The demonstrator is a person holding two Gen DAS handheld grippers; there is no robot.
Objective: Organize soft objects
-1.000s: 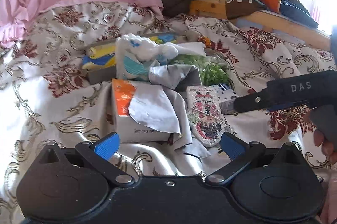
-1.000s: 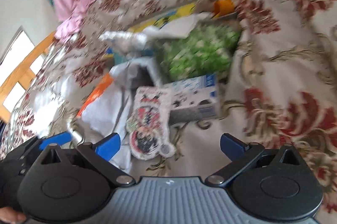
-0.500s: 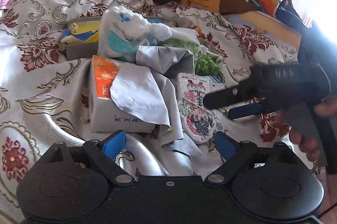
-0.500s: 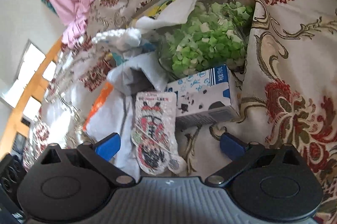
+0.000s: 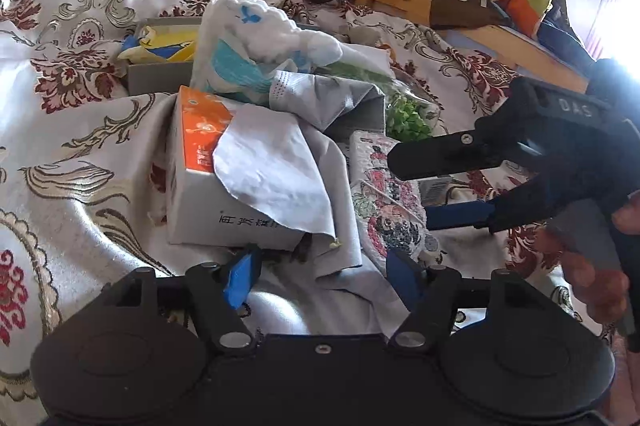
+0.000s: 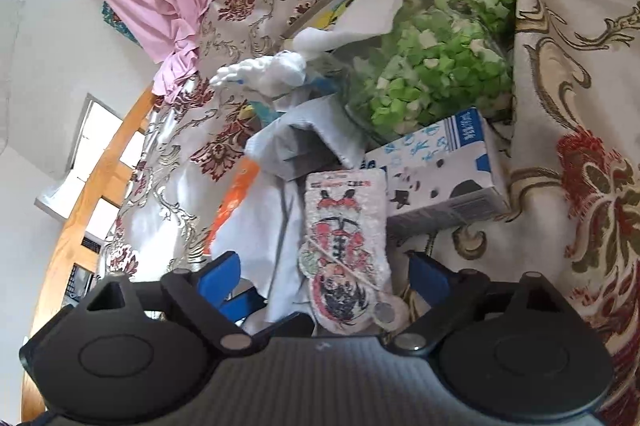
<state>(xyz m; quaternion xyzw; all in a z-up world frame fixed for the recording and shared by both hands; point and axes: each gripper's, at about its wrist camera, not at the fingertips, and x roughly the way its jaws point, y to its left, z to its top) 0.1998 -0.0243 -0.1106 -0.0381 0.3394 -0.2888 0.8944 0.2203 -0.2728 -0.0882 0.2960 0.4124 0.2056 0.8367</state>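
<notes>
A crumpled grey cloth (image 5: pixel 280 162) drapes over an orange-and-white tissue box (image 5: pixel 196 154) on the bed. Its lower fold lies between the closing jaws of my left gripper (image 5: pixel 320 278), and the blue pads do not press on it. To its right lies a flat padded pouch (image 5: pixel 384 202) with a red cartoon figure. My right gripper (image 5: pixel 424 186) reaches in over it from the right. In the right wrist view the pouch (image 6: pixel 344 234) runs up between the jaws of that gripper (image 6: pixel 324 274), which are closing and still apart from it. The grey cloth (image 6: pixel 280 258) lies left of the pouch.
Behind the pouch are a blue-and-white carton (image 6: pixel 440 170) and a clear bag of green bits (image 6: pixel 432 66). A white plastic bag (image 5: pixel 256 38) and a grey box of yellow-blue items (image 5: pixel 160 58) sit further back. A floral bedspread (image 5: pixel 80 154) lies underneath; a wooden frame (image 5: pixel 520 46) stands behind.
Both grippers have come down closer to the pile. The left jaws have narrowed around the cloth's fold. The right gripper has swung in over the pouch and narrowed slightly.
</notes>
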